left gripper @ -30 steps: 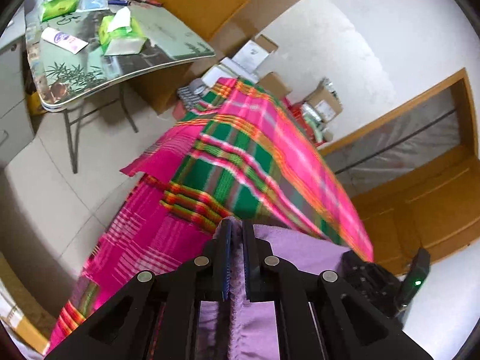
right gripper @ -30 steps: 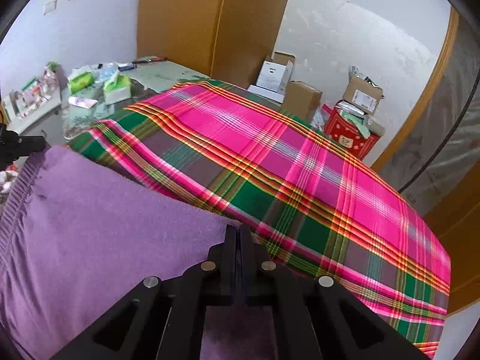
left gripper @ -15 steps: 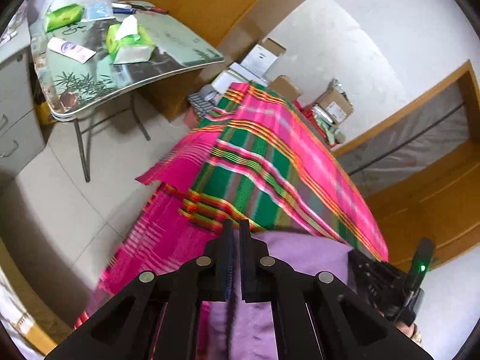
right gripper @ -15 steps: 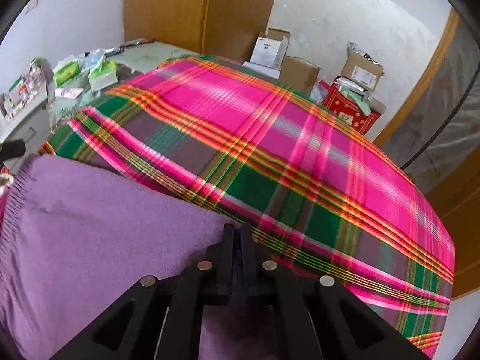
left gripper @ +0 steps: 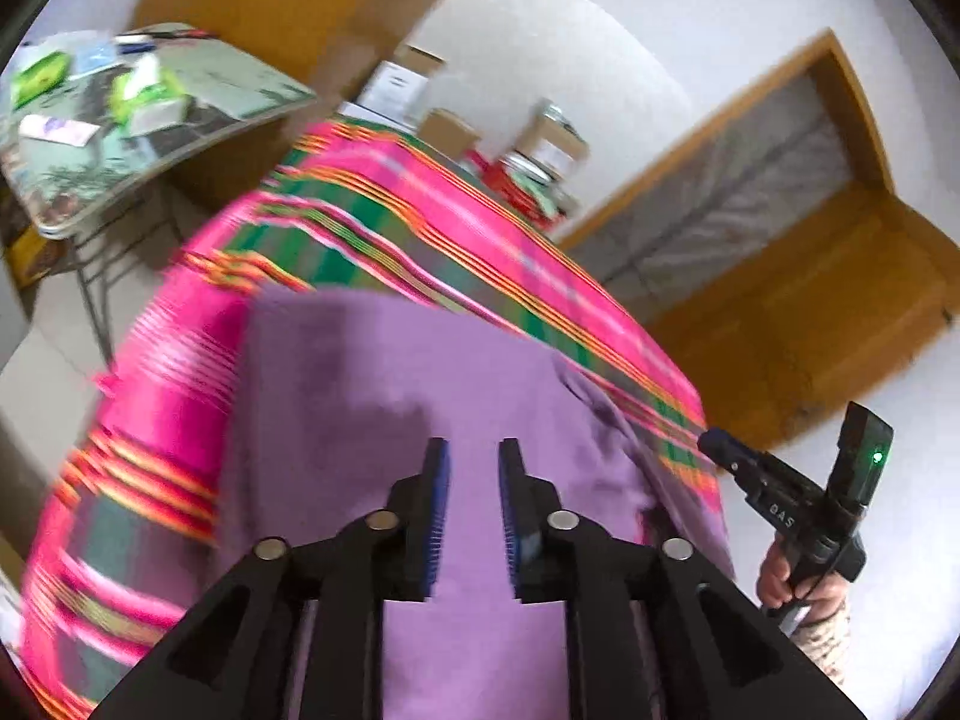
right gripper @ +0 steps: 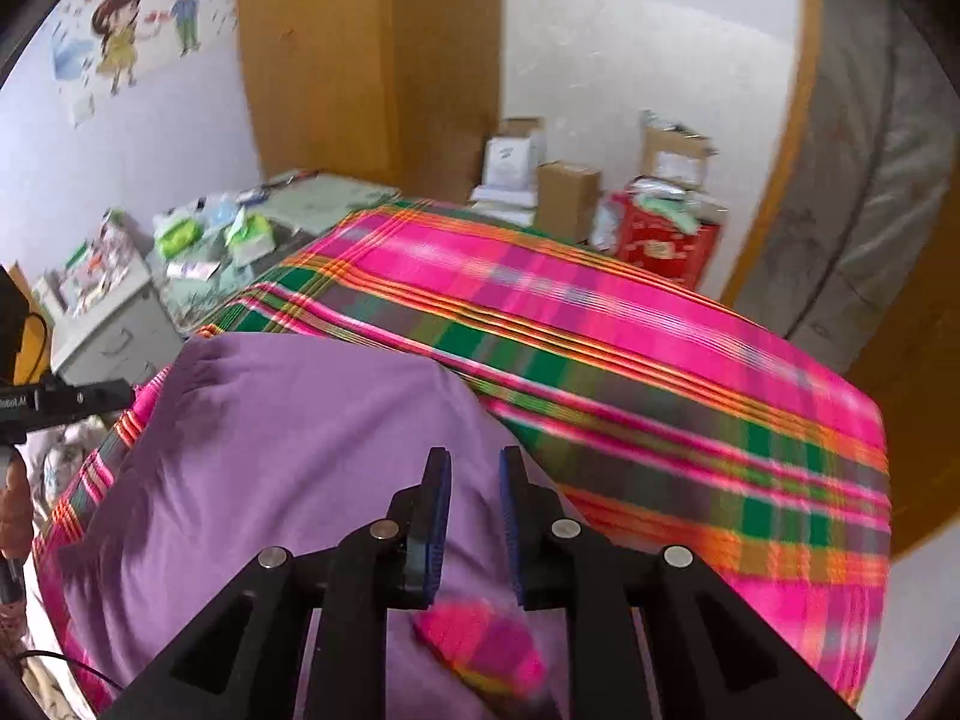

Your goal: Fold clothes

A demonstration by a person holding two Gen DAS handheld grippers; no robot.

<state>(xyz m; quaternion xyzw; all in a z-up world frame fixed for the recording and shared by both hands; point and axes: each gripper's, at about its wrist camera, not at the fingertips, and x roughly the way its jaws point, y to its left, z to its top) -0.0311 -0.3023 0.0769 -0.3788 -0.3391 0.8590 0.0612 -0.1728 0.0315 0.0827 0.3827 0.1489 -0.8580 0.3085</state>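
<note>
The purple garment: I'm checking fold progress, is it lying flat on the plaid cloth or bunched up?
Mostly flat. The purple garment lies spread over the plaid cloth with slight wrinkles; both grippers' jaws are opening, gripping nothing.

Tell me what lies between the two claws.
Purple garment spread on the plaid cloth, seen in both wrist views; left claw and right claw are opening, gripping nothing.

The garment [left gripper: 420,396] is soft matt purple cloth, faintly fuzzy – it lies on a woven plaid bedspread [right gripper: 630,348] in pink, green and orange. Both grippers, left [left gripper: 471,516] and right [right gripper: 471,525], look like matt black plastic with ribbed blue pads [left gripper: 435,516] and bright metal pins. The table [left gripper: 240,90] top is glossy, the door frame [left gripper: 840,276] smooth wood – the boxes [right gripper: 567,198] plain cardboard
</note>
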